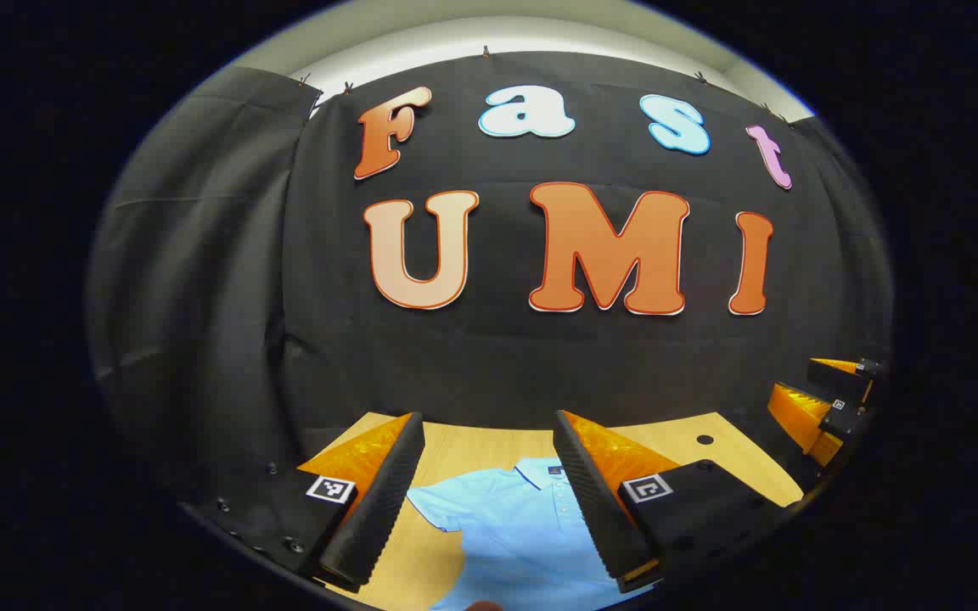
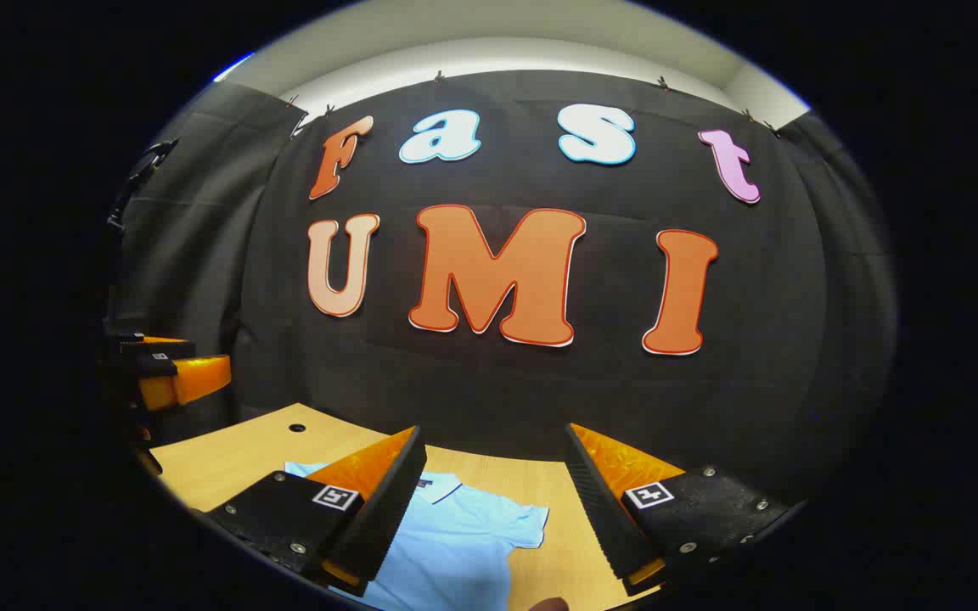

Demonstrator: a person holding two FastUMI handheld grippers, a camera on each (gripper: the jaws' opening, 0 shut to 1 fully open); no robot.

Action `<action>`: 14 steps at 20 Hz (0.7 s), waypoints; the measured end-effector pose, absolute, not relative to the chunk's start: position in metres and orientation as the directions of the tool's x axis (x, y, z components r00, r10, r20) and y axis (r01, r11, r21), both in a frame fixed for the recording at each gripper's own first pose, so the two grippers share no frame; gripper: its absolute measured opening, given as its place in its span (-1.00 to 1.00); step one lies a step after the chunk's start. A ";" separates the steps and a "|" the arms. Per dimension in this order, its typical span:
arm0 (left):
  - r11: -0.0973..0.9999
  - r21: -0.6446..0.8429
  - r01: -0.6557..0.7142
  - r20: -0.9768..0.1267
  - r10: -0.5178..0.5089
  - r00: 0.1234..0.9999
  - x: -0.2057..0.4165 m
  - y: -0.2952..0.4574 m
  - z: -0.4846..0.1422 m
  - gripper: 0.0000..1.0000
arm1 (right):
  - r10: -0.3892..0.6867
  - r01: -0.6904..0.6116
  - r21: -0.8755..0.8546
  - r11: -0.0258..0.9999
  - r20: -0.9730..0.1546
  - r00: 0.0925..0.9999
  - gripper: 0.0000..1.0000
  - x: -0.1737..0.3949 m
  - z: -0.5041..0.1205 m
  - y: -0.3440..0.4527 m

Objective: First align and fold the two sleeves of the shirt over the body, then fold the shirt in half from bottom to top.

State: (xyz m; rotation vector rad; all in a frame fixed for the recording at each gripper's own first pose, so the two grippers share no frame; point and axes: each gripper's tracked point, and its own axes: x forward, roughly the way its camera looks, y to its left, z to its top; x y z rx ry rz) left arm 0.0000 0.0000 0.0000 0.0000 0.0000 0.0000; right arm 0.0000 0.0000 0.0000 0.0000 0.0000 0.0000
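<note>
A light blue polo shirt (image 1: 514,530) lies flat on the wooden table (image 1: 684,445), collar toward the booth wall, both short sleeves spread out. My left gripper (image 1: 489,501) hovers open above its collar and chest, with one sleeve (image 1: 438,509) between the fingers. In the right gripper view the shirt (image 2: 455,539) lies low and left, and my right gripper (image 2: 493,509) stands open over its other sleeve (image 2: 519,519). Neither gripper holds anything. The right gripper (image 1: 803,386) also appears at the left gripper view's far right edge, and the left gripper (image 2: 200,373) at the right gripper view's far left.
The black cloth wall rises right behind the table's far edge. A small round hole (image 1: 705,440) is in the tabletop near the back, also seen as a hole (image 2: 297,428) in the right gripper view. Bare wood (image 2: 234,462) surrounds the shirt.
</note>
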 end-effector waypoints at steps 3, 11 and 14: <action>0.999 0.033 0.034 0.018 -0.035 0.999 0.008 -0.015 -0.001 0.98 | 0.019 -0.019 0.041 0.999 -0.007 1.000 0.96 0.002 -0.004 0.010; 0.989 0.120 0.081 0.064 -0.089 0.994 0.020 -0.022 0.009 1.00 | -0.025 0.027 0.040 0.999 -0.061 0.998 0.96 0.014 -0.012 0.009; 0.989 0.122 0.086 0.058 -0.093 0.994 0.021 -0.019 0.007 1.00 | -0.034 0.040 0.062 0.997 -0.086 0.996 0.96 0.027 -0.018 0.006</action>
